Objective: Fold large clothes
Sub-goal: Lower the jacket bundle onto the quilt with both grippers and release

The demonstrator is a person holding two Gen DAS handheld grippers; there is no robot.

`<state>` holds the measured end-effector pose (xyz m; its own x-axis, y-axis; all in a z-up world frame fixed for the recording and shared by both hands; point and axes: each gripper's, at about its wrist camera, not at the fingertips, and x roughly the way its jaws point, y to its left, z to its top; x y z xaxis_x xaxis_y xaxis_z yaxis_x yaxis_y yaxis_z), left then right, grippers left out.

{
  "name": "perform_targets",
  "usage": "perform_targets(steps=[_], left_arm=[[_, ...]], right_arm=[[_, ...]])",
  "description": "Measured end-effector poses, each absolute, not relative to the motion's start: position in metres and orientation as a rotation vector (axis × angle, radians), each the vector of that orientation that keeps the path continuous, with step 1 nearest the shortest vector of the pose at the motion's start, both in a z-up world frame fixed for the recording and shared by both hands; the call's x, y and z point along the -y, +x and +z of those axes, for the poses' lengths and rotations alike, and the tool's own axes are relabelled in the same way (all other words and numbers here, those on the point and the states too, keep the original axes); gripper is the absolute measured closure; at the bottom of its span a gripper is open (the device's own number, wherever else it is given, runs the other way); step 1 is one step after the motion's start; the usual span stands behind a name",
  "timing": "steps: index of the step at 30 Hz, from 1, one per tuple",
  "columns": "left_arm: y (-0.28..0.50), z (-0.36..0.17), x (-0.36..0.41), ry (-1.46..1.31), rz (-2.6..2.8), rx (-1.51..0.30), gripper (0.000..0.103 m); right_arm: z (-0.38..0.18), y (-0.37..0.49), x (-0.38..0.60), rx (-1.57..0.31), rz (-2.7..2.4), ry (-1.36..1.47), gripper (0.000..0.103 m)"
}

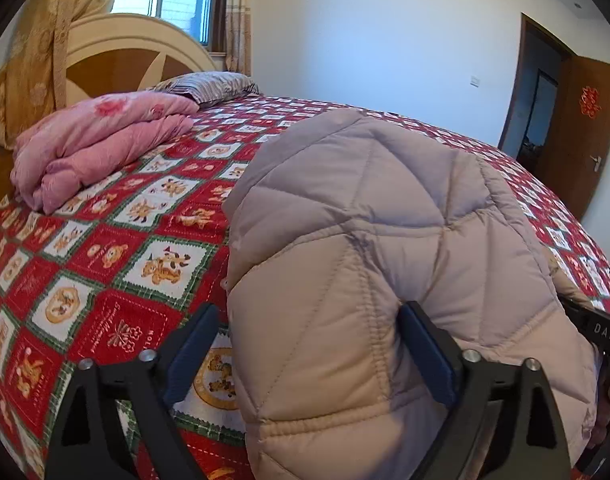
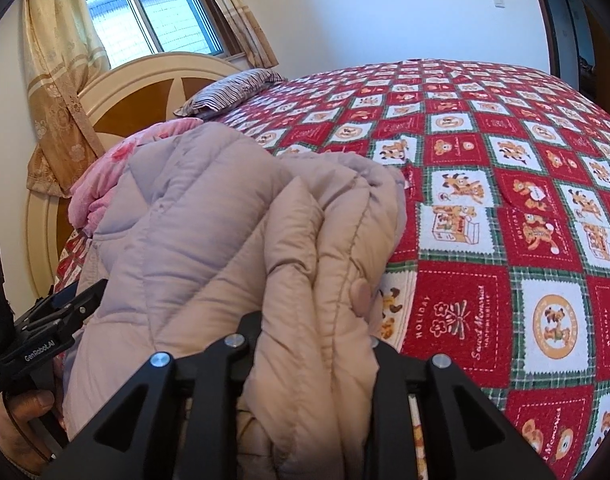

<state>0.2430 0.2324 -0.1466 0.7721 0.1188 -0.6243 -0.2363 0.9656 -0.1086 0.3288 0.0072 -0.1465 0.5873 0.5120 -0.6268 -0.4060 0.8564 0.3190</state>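
- The padded jacket (image 1: 365,248) lies bunched on the bed (image 1: 105,264) as a thick bundle — in the left wrist view it fills the centre and lower right of the frame, in the right wrist view the lower left and centre.
- Done so far, as I judge it: the jacket is already doubled over on itself, with several quilted layers stacked one on another, so at least one fold is in.
- The left claw (image 1: 317,364) stands spread wide at the bottom of its frame; the jacket's rounded edge sits between its fingers, the right-hand finger looks to touch the fabric, the left-hand one stands clear over the bedspread. It grips nothing, I judge.
- The right claw (image 2: 313,360) sits at the bottom centre of its frame, clenched on a thick fold of the jacket that bulges up between its fingers.
- Left to do, by my reading: the bundle is lumpy and uneven — its layers want squaring up and pressing flat before it counts as neatly folded.
- A folded pink quilt (image 1: 93,152) sits at the left of the left wrist view near the headboard, apart from the jacket there.
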Motion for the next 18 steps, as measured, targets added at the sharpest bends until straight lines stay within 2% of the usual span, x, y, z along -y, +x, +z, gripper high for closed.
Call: perform_targets(steps=[4,18], left_arm=[[0.248,-0.156,-0.237,-0.226,0.192,-0.676,0.001],[0.258,-0.171,-0.235,-0.257,0.178,-0.679,0.001]], right_arm=[[-0.153,0.331,-0.005,-0.783,0.5,0.153,0.068],[-0.171,0.339,-0.002,-0.808,0.45,0.152,0.057]])
